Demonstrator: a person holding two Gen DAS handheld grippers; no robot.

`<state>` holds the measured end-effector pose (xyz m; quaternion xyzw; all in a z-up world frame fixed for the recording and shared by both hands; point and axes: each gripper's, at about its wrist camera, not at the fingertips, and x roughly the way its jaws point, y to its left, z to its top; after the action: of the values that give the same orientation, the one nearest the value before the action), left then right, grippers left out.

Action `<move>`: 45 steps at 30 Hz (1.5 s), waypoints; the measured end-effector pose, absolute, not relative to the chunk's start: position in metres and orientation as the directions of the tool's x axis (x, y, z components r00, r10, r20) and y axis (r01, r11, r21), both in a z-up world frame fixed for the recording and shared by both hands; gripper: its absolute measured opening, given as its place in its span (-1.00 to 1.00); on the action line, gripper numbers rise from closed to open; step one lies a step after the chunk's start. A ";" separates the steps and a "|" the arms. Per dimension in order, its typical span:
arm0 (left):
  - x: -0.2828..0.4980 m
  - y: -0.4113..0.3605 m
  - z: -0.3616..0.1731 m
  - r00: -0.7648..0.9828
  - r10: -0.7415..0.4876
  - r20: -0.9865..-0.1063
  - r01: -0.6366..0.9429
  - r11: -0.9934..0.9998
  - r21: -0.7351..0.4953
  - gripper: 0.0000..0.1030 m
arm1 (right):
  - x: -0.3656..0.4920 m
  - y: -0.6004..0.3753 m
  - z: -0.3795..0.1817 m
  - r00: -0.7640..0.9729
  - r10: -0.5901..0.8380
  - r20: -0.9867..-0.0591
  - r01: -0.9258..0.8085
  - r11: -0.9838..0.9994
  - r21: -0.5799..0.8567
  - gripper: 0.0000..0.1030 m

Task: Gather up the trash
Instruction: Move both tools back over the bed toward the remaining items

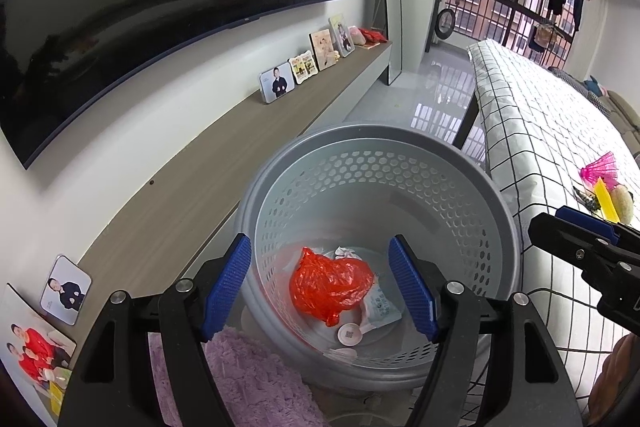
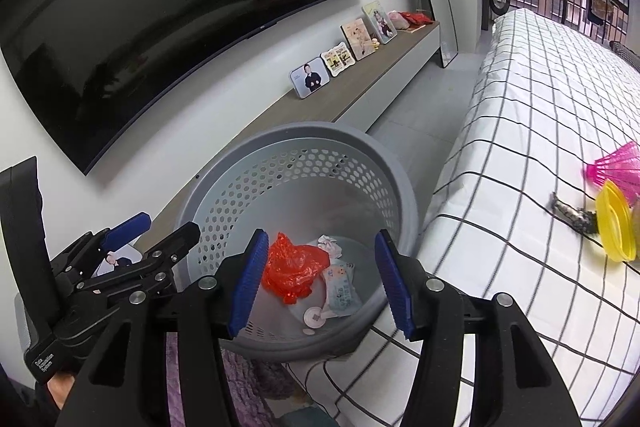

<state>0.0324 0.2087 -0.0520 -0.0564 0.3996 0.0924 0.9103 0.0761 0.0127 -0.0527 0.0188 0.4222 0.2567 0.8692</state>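
Both the left gripper (image 1: 320,283) and right gripper (image 2: 318,279) are hovering spread and empty over the basket (image 1: 496,195) holding the red bag (image 1: 330,285), risking forgetting the 3 scraps (image 2: 612,211) sitting on the bed (image 2: 520,107).

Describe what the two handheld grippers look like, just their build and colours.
Both the left gripper and right gripper have black plastic linkage arms with silver pivot bolts and ribbed blue finger pads. White lettering marks the left gripper's black body in the right wrist view.
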 end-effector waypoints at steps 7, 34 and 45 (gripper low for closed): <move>0.031 0.187 -0.049 0.675 0.081 -0.734 -0.172 0.984 -0.050 0.37 | 0.069 -0.014 -0.046 0.542 0.443 -0.714 -0.389 0.885 0.254 0.07; 0.043 0.037 -0.024 0.700 -0.111 -0.705 0.090 0.994 -0.067 0.53 | 0.042 -0.216 -0.053 0.663 0.224 -0.715 -0.062 0.967 0.246 0.15; 0.070 -0.026 -0.022 0.691 -0.133 -0.711 0.144 0.989 -0.045 0.59 | 0.076 -0.259 -0.052 0.656 0.191 -0.730 -0.069 0.978 0.194 0.26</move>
<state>0.0702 -0.0261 -0.0221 0.0072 0.3859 -0.0752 0.9194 0.0765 -0.2591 -0.0519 0.0749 0.4082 0.0718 0.9070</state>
